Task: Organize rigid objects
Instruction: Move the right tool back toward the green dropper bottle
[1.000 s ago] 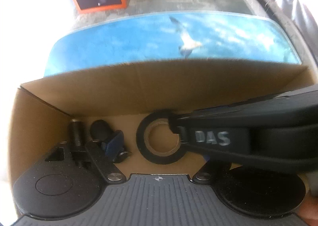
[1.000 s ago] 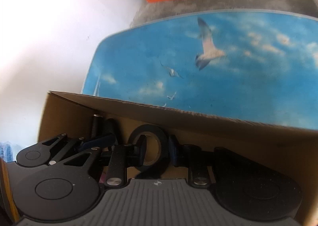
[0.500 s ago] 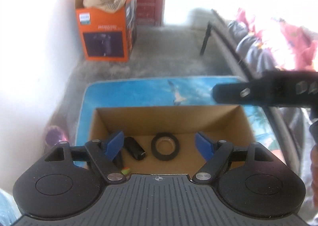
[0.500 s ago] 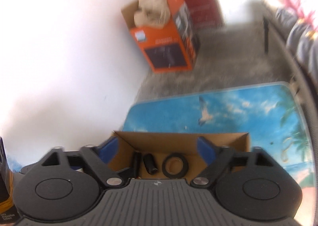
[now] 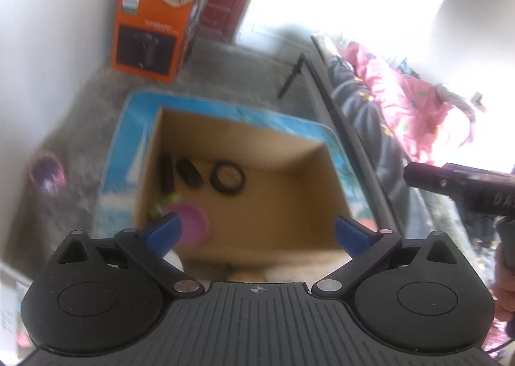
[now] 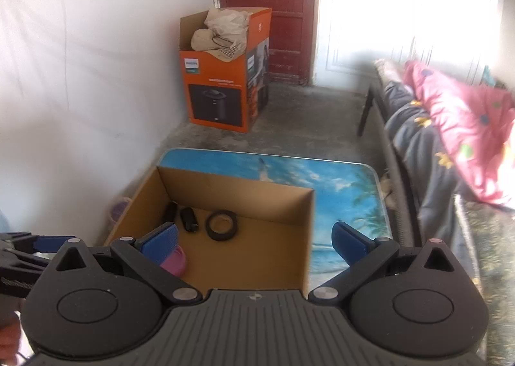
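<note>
Grey concrete floor ran to a red door (image 6: pixel 268 11) at 12 o'clock in the right wrist view, with an orange carton (image 6: pixel 222 76) against the white wall and a bed (image 6: pixel 450 147) along 3 o'clock. On the low bench (image 6: pixel 347 182), printed with sky and palms, stood an open cardboard box (image 6: pixel 244 250). Inside it, toward 11 o'clock of the box floor, lay a black tape roll (image 6: pixel 222 225), a short black cylinder (image 6: pixel 188 219) and a slimmer black stick (image 6: pixel 170 210), set side by side and near each other; a pink round lid (image 6: pixel 175 261) sat at the box's 7 o'clock corner, partly hidden by a blue pad. The tape roll lay flat, its hole facing up. Cylinder and stick lay on their sides, long axes running roughly 12 to 6 o'clock, toward the far wall of the box. By this evidence four items were already stowed; no loose item appeared on the bench, so whether any remained could not be told. The left tongs (image 5: pixel 257 232) and the right tongs (image 6: pixel 254 238) had both just been opening; each stood fully spread above the box with nothing between its pads.
</note>
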Demonstrator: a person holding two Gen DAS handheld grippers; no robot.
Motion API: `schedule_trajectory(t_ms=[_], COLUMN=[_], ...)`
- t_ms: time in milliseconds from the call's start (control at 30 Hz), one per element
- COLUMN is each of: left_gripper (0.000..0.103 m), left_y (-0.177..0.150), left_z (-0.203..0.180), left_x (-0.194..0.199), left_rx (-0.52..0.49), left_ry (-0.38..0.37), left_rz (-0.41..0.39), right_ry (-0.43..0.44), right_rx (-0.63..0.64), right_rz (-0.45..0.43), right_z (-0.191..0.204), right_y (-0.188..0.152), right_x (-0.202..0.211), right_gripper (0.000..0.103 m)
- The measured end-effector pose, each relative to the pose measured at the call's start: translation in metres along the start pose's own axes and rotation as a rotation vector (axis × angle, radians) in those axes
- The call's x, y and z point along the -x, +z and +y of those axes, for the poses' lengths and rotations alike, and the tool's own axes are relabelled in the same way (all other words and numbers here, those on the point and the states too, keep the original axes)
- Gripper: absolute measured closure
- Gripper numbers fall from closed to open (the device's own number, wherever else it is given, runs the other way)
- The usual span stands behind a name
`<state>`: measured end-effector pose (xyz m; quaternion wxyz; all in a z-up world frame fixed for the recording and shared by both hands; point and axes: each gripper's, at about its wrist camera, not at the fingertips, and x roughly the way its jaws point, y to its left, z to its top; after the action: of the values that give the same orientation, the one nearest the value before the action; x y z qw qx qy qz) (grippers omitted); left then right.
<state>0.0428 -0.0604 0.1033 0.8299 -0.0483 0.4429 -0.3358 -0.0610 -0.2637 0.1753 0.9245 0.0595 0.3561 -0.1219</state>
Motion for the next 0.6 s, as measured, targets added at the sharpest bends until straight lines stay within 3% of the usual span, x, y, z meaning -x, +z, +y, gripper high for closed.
schedule_trajectory(t_ms=[133,300,467,600], left_gripper=[0.000,0.000,0.000,0.000], left_y=[-0.019,-0.042,-0.074,-0.101], left_z=[-0.003,-0.011,-0.032,-0.043], left_x=[0.001,0.001,-0.031,-0.069], left_rx=[0.009,-0.034,-0.141,-0.192], left_ry=[-0.044,-0.053,0.039,0.111], left_rz=[0.040,0.037,0.083,0.147], right_ry=[0.001,0.072,0.092,0.151], right_rx=[0.013,-0.130,-0.250,-0.264], right_rz=[0.051,0.134,0.258,0.317], right_z=[0.007,0.001,-0.007,-0.005], right_y=[-0.017,-0.036,-0.062,-0.088], right_x=[0.004,-0.008,-0.041,-0.068], right_gripper=[0.000,0.000,0.000,0.004])
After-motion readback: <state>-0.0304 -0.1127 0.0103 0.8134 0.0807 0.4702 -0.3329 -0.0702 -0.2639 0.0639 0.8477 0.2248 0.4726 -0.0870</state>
